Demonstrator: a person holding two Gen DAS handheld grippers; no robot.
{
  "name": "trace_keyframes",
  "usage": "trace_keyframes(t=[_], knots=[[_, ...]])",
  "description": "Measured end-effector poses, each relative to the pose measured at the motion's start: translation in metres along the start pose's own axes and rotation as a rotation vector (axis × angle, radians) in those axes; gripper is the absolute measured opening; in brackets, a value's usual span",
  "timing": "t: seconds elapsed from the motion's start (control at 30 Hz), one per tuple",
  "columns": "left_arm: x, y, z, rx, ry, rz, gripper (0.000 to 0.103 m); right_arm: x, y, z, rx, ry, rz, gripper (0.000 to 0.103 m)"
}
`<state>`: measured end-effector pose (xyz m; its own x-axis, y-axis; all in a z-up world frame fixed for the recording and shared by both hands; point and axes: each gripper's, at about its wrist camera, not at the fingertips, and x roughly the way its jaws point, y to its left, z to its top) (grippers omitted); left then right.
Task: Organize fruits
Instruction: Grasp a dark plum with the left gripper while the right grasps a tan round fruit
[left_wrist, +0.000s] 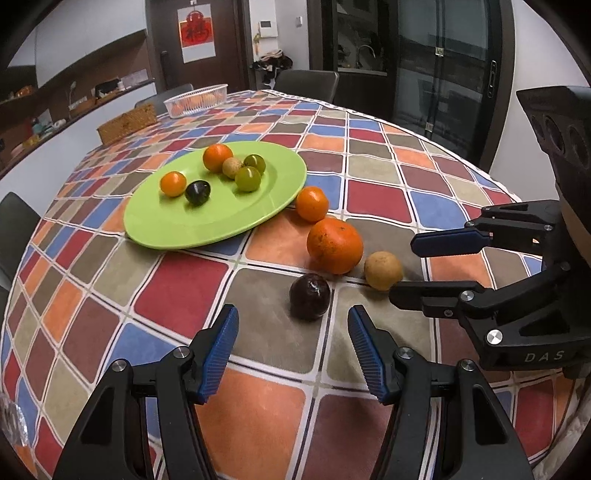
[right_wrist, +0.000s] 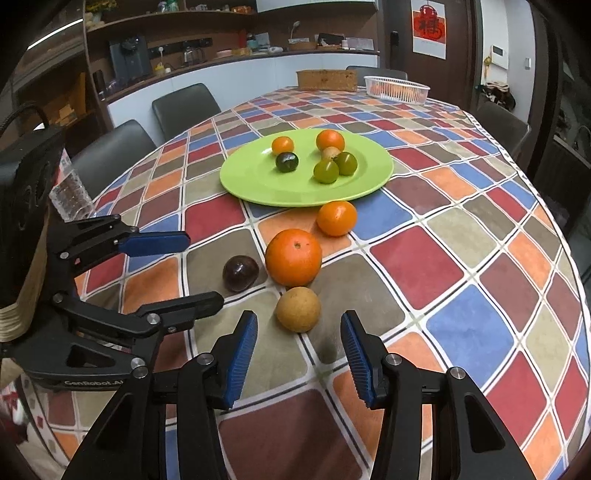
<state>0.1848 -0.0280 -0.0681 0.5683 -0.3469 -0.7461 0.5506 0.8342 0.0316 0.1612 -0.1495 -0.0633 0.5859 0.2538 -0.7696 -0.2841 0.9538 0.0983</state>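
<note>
A green plate (left_wrist: 166, 229) (right_wrist: 258, 184) holds two small oranges, a dark plum, two green fruits and a tan one. In front of it on the checked cloth lie a small orange (left_wrist: 312, 204) (right_wrist: 337, 218), a large orange (left_wrist: 335, 245) (right_wrist: 293, 256), a tan round fruit (left_wrist: 383, 270) (right_wrist: 298, 309) and a dark plum (left_wrist: 309, 297) (right_wrist: 241, 273). My left gripper (left_wrist: 292, 314) (right_wrist: 205, 266) is open, its tips just short of the dark plum. My right gripper (right_wrist: 299, 315) (left_wrist: 402, 268) is open, its tips on either side of the tan fruit's near edge. Nothing is held.
A white basket (left_wrist: 195, 99) (right_wrist: 397, 88) with oranges and a wicker box (left_wrist: 127, 123) (right_wrist: 327, 80) stand at the table's far end. A clear plastic bottle (right_wrist: 70, 195) is at the left edge. Dark chairs surround the table. The two grippers are close side by side.
</note>
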Motion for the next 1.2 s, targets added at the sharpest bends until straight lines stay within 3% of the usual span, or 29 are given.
trace_keyframes(t=[0.2, 0.37, 0.6, 0.7, 1.2], knots=[[0.012, -0.002, 0.006, 0.022, 0.021, -0.019, 0.048, 0.009, -0.001, 0.003, -0.016, 0.017, 0.011, 0.043], [0.018, -0.002, 0.01, 0.004, 0.031, -0.04, 0.045, 0.015, -0.003, 0.004, -0.008, 0.027, 0.025, 0.041], [0.025, -0.001, 0.014, -0.028, 0.056, -0.047, 0.026, 0.021, -0.005, 0.007, 0.007, 0.039, 0.051, 0.035], [0.024, 0.0, 0.014, -0.051, 0.059, -0.055, 0.026, 0.023, -0.005, 0.008, 0.008, 0.045, 0.062, 0.029], [-0.019, -0.004, 0.023, -0.097, -0.031, -0.017, 0.026, -0.009, 0.0, 0.014, 0.015, -0.034, 0.06, 0.029]])
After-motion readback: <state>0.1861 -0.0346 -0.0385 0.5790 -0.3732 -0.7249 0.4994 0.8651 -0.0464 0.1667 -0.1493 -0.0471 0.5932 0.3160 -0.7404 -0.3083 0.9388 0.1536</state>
